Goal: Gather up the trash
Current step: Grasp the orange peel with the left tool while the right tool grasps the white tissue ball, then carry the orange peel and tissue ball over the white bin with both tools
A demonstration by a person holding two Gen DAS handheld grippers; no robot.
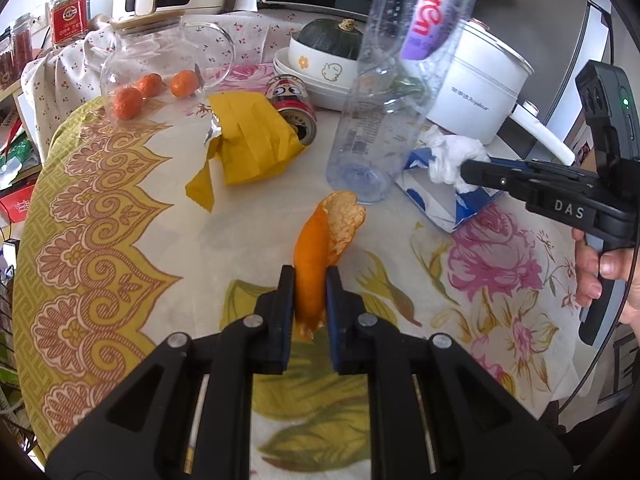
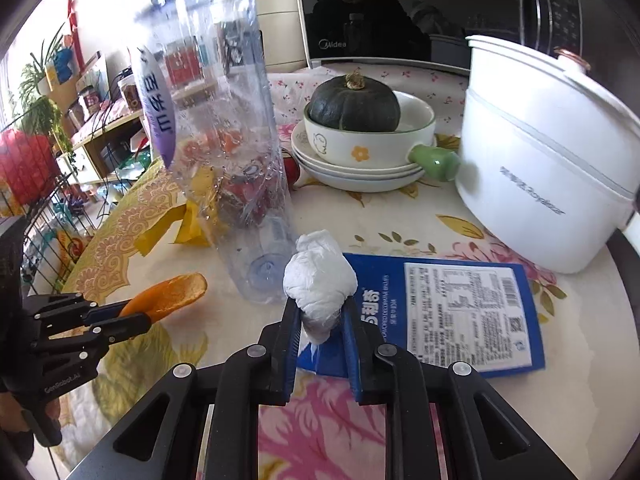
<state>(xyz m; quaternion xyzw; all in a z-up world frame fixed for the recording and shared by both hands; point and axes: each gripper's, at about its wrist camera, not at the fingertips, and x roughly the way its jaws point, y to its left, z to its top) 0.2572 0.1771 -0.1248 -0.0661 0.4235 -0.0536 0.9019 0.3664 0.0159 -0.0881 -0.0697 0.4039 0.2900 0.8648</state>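
Note:
My left gripper [image 1: 310, 280] is shut on an orange peel [image 1: 324, 240] just above the tablecloth; the peel also shows in the right wrist view [image 2: 172, 294]. My right gripper [image 2: 322, 312] is shut on a crumpled white tissue [image 2: 320, 276], over a flattened blue and white carton [image 2: 460, 316]; the tissue also shows in the left wrist view [image 1: 452, 154]. An empty clear plastic bottle [image 1: 380, 112] stands between the two grippers. A yellow wrapper [image 1: 248, 140] and a tipped red can [image 1: 296, 108] lie behind.
A white electric pot [image 2: 540, 168] stands at the right. A bowl with a dark squash [image 2: 354, 104] sits on stacked plates. Three tangerines [image 1: 150, 90] lie by a glass jug [image 1: 168, 52]. A microwave [image 2: 380, 12] stands at the back.

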